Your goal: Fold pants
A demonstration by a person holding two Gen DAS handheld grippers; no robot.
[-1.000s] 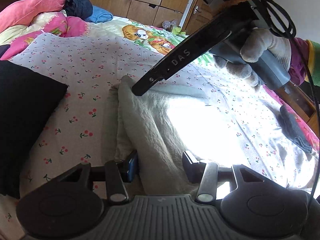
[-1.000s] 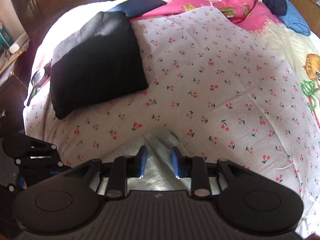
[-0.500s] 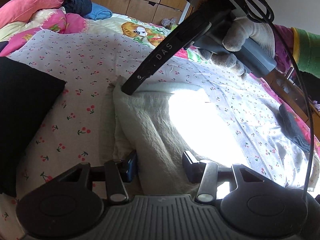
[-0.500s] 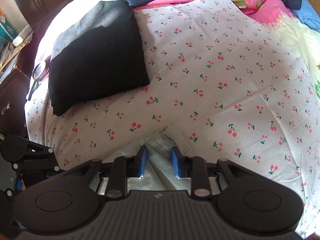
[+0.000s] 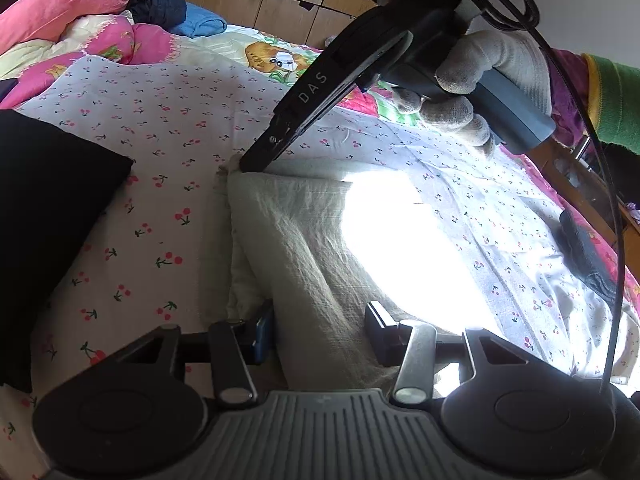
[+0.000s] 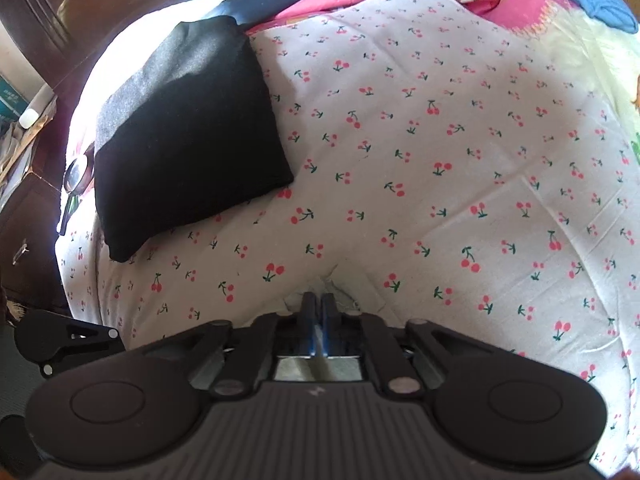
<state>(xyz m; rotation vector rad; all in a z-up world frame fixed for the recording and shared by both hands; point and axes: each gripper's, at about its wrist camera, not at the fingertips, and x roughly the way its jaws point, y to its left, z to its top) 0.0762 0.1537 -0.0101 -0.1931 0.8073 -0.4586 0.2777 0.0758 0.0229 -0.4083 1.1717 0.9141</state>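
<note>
Right gripper [image 6: 318,309]: jaws just closed, pinching far corner of pale pants [image 5: 288,248]. Left gripper [image 5: 320,332]: jaws half open, astride near pants edge, grip not discernible. Pants lie folded on cherry-print sheet [image 6: 440,140]; black folded cloth [image 6: 184,128] well apart.

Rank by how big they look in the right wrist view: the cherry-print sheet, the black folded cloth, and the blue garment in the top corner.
1. cherry-print sheet, most of the frame.
2. black folded cloth.
3. blue garment, small, but farthest away and cut off by the edge, so its true size is unsure.
</note>
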